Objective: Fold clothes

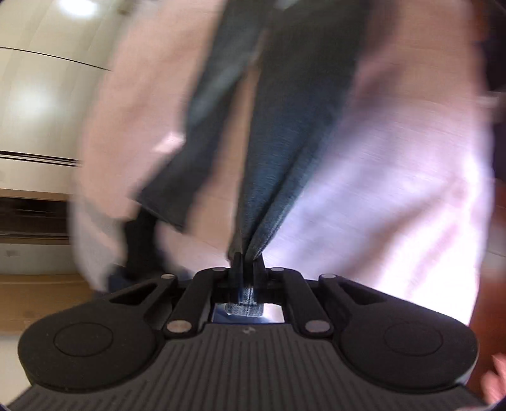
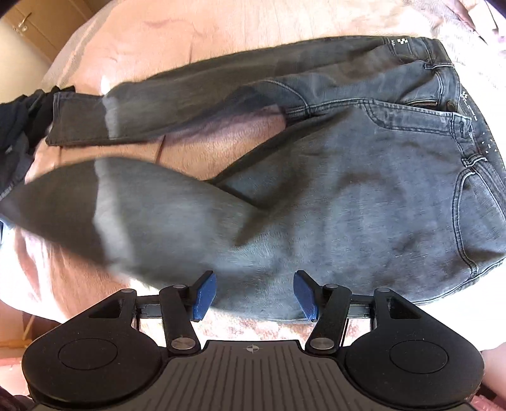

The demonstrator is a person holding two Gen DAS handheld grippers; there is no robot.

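Observation:
Dark grey jeans (image 2: 363, 189) lie on a pink bedspread (image 2: 196, 41), waistband at the right, both legs stretching left. The far leg lies flat; the near leg (image 2: 132, 215) is lifted and blurred with motion. My right gripper (image 2: 254, 295) is open, its blue pads (image 2: 205, 295) just above the near edge of the jeans, holding nothing. My left gripper (image 1: 248, 267) is shut on the hem of a jeans leg (image 1: 268, 158), which hangs stretched away from it; the stitched hem end (image 1: 245, 306) shows behind the jaws.
A pile of dark clothes (image 2: 19, 126) lies at the left edge of the bed. A wooden door with a handle (image 2: 25, 22) is at the far left. Pale fabric (image 2: 468, 19) is bunched at the top right. A pale wall (image 1: 38, 110) shows in the left wrist view.

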